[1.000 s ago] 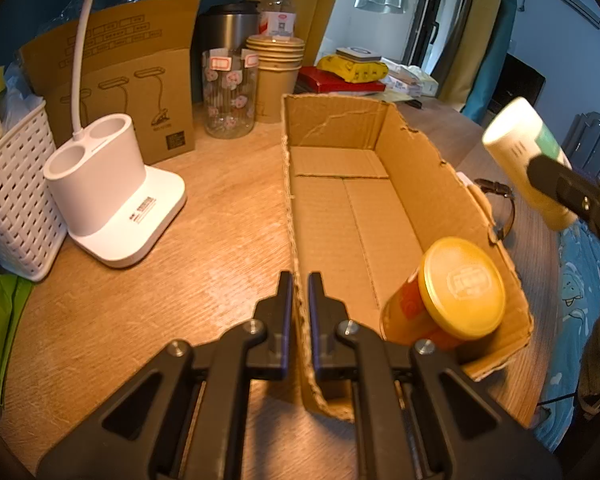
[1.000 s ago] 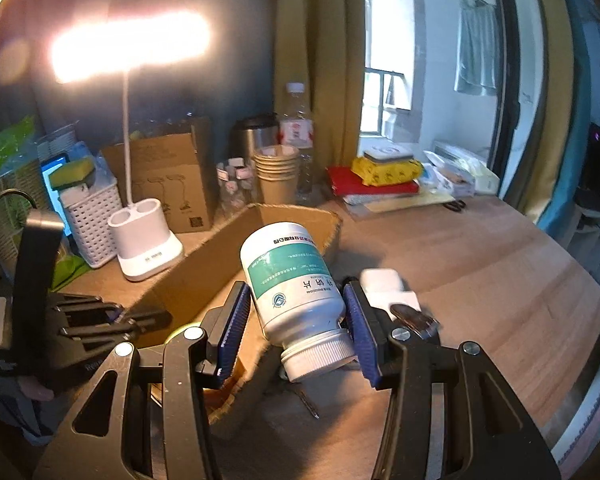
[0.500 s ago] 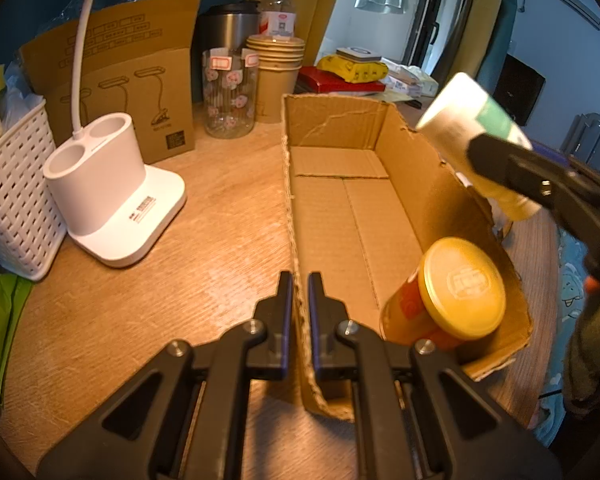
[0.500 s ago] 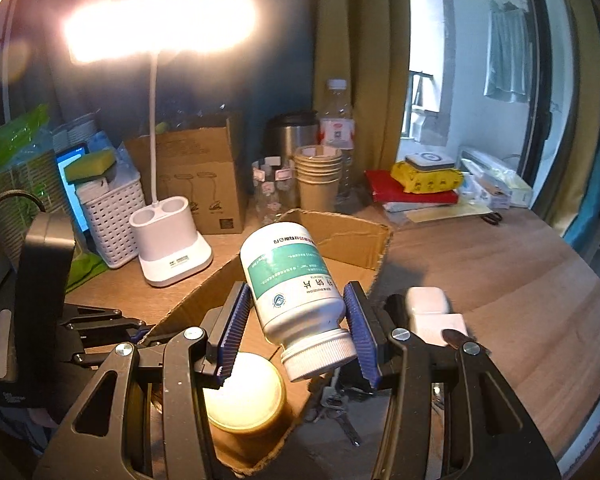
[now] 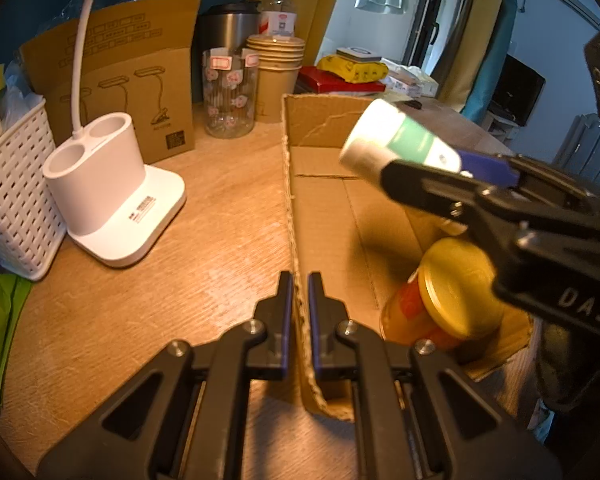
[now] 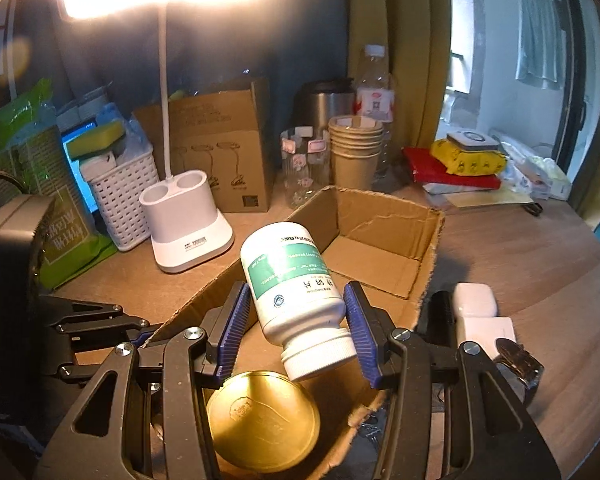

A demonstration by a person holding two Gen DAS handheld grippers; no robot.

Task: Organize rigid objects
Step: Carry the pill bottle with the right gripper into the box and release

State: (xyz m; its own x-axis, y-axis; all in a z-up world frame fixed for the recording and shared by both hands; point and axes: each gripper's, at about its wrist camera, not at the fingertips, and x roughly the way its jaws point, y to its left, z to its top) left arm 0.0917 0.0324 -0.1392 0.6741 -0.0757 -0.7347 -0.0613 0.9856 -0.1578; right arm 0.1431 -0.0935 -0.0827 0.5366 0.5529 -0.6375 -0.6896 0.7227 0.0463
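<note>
The right hand-held gripper has its two blue pads clamped on one white bottle with a green label, tilted cap-down above the open box on the bench. The bottle's cap is hidden behind the gripper in the left wrist view. One gold-lidded jar stands in the box's near end, its body partly hidden by the box wall and the right gripper. The left hand-held gripper pinches the box's side wall, jaws nearly closed on the cardboard. Beside the box: one white lamp base, one basket cut off at the frame edge, and one stack of paper cups.
</note>
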